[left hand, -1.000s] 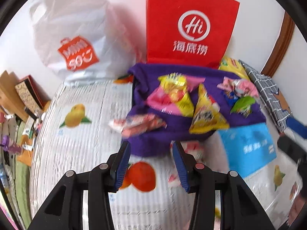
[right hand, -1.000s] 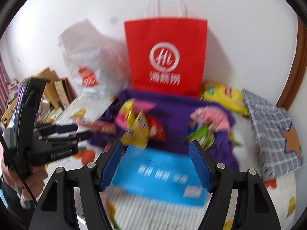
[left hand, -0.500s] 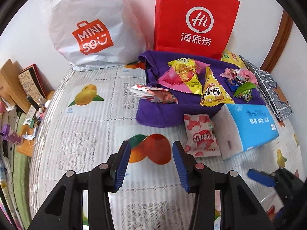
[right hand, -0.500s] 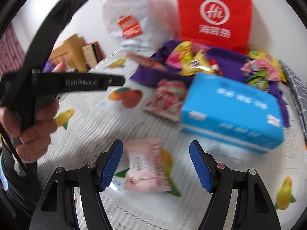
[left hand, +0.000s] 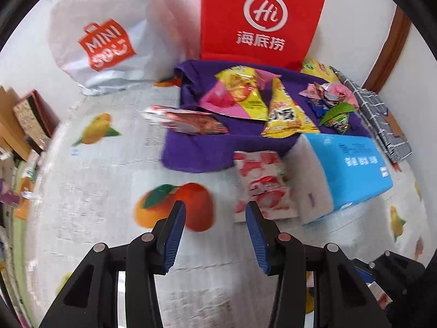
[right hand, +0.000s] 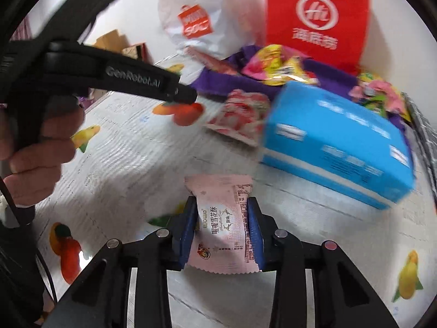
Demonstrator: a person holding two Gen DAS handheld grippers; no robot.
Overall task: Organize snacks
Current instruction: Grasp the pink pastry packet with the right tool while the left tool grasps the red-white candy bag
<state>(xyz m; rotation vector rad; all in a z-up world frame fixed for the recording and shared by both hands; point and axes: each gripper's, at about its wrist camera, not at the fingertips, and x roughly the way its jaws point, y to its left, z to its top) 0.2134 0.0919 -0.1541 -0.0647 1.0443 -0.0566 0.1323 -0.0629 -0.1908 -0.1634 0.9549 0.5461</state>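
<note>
My right gripper (right hand: 221,207) is shut on a pale pink snack packet (right hand: 221,225), its blue pads pressing both long sides just above the fruit-print cloth. My left gripper (left hand: 215,213) is open and empty, hovering over the printed orange; it also shows in the right wrist view (right hand: 174,93), held by a hand. A red-and-white snack packet (left hand: 263,184) lies just ahead of it, right of centre. Several snack bags, among them a yellow one (left hand: 286,114) and a long red one (left hand: 185,120), lie on a purple cloth (left hand: 207,150).
A blue tissue pack (left hand: 352,169) lies right of the red-and-white packet. A red paper bag (left hand: 259,19) and a white Miniso plastic bag (left hand: 109,35) stand against the back wall. A grey checked pouch (left hand: 382,125) lies far right. Boxes (left hand: 30,117) sit at the left edge.
My right gripper has dropped onto the pink packet and closed on it. My left gripper has stayed open and moved a little forward toward the red-and-white packet.
</note>
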